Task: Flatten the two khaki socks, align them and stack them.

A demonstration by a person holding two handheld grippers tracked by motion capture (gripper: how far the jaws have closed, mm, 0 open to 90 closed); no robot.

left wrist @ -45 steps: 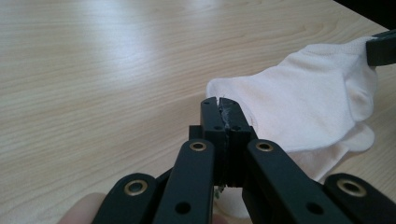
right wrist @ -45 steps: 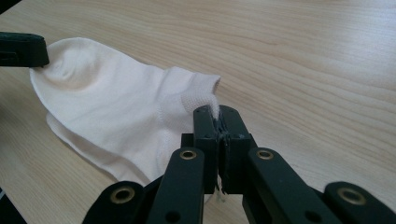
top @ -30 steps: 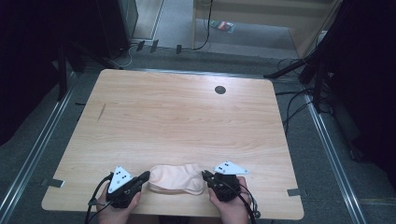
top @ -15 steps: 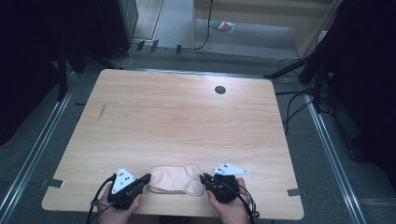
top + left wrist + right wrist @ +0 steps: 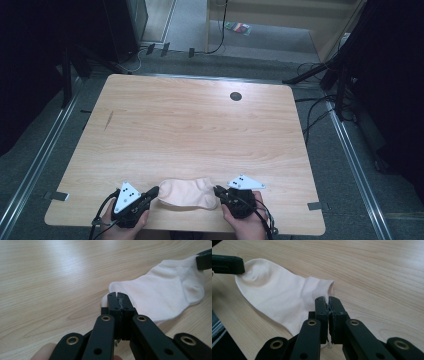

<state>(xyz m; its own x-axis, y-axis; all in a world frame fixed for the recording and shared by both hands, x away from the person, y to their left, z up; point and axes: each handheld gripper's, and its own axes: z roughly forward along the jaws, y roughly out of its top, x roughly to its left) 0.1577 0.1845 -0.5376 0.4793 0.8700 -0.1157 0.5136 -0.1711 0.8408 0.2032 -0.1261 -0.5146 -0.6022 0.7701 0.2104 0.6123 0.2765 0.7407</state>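
While one pale sock (image 5: 188, 193) is seen flat at the table's (image 5: 190, 130) near edge from above, its ends are shown pinched, apparently, by left gripper (image 5: 116, 295) and right gripper (image 5: 328, 300) close up.
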